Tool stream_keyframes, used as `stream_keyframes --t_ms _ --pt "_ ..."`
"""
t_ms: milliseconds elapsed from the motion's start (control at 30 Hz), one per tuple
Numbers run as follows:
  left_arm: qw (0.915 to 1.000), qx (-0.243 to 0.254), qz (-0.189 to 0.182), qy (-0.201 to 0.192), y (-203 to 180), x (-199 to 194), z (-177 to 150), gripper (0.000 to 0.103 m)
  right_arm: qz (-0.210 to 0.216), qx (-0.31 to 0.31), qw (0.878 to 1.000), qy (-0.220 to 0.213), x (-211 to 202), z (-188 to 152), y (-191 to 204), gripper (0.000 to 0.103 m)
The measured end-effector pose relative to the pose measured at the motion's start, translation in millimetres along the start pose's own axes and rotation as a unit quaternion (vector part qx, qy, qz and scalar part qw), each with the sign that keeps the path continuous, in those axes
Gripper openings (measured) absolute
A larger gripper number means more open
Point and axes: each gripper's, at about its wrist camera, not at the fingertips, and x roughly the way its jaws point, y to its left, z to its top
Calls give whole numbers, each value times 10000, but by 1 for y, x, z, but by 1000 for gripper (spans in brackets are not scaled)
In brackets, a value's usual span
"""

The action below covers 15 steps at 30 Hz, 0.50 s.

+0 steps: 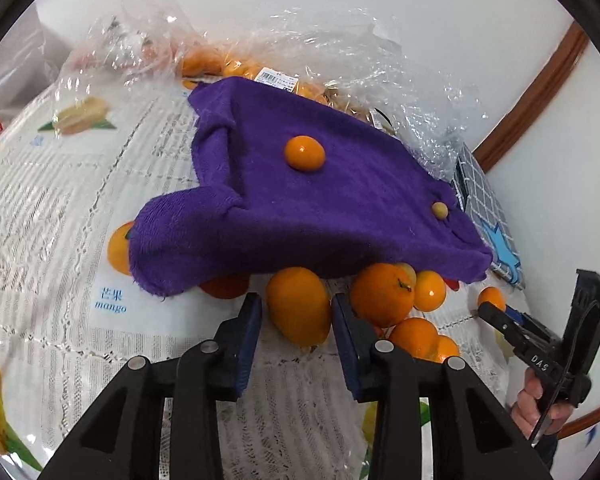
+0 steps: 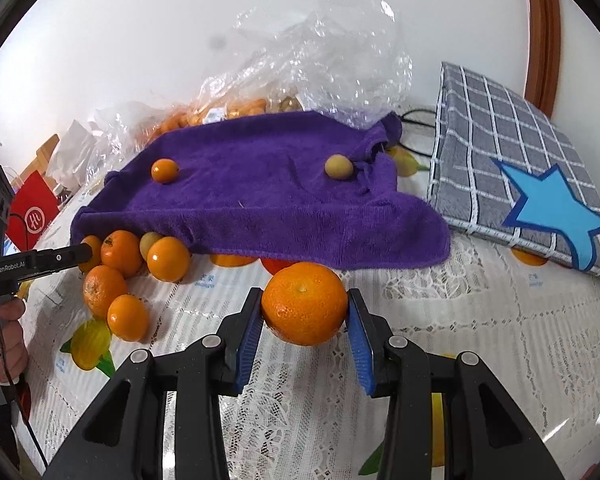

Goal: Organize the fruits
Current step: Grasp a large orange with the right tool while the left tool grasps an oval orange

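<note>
Right gripper [image 2: 304, 322] clamped on big round orange mandarin [image 2: 304, 303], blue pads pressed on both sides, centre of right wrist frame. Left gripper [image 1: 296, 314] seen spread open around elongated orange fruit [image 1: 298, 306] lying on white lace tablecloth [image 1: 59, 208], pads apart from skin, nothing gripped. Purple terry towel [image 1: 300, 200] draped mid-frame, small round orange fruit [image 1: 304, 153] and tiny yellowish fruit [image 1: 440, 210] sat on top. Pile of loose oranges [image 2: 119, 276] found lower left of right wrist frame. Grey checked cloth with blue star [image 2: 540, 184] spotted at right.
</note>
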Motion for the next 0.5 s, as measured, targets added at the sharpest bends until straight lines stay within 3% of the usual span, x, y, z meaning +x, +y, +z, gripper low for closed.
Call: stream_keyframes --t_ms 167,500 --pt "9997 204 157 -56 -8 3 -1 33 1 11 10000 22 1 0 -1 41" --pt "9989 149 -18 -443 -11 -29 7 33 213 18 9997 -140 -13 8 2 41"
